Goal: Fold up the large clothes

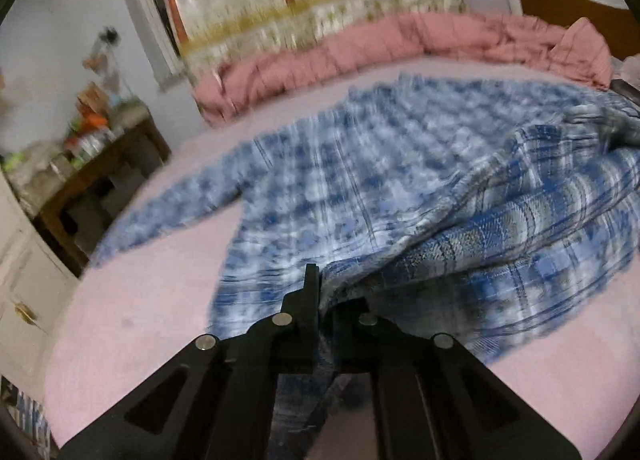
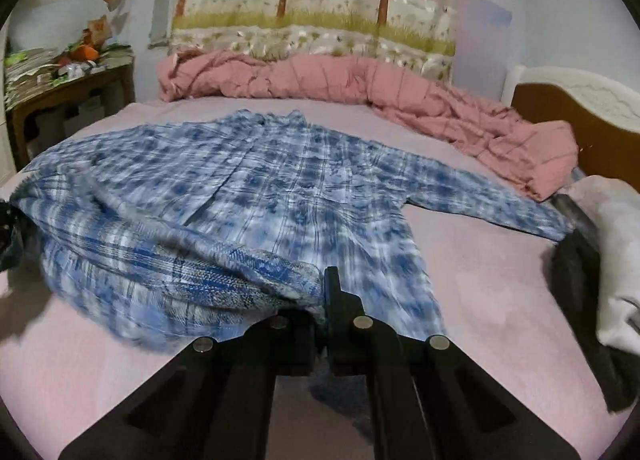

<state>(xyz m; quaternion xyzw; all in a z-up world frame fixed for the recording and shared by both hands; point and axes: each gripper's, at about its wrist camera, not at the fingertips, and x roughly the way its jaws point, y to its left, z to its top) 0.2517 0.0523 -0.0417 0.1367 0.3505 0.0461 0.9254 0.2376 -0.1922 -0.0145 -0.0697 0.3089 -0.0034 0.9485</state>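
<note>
A large blue and white plaid shirt (image 1: 352, 164) lies spread on a pink bed sheet (image 1: 132, 324), one sleeve stretched out to the left. Its near hem is lifted and folded over toward the collar. My left gripper (image 1: 320, 292) is shut on that hem at its left part. In the right wrist view the same shirt (image 2: 280, 188) lies with a sleeve reaching right, and my right gripper (image 2: 326, 292) is shut on the hem's other part. The raised cloth forms a rolled fold (image 2: 180, 260) between the two grippers. Both views are blurred.
A crumpled pink quilt (image 2: 360, 88) lies along the far side of the bed, under a patterned curtain (image 2: 312, 0). A cluttered wooden side table (image 2: 68, 80) stands at the left. A brown and white headboard (image 2: 580, 112) and a pile of grey and dark clothes (image 2: 608, 252) are at the right.
</note>
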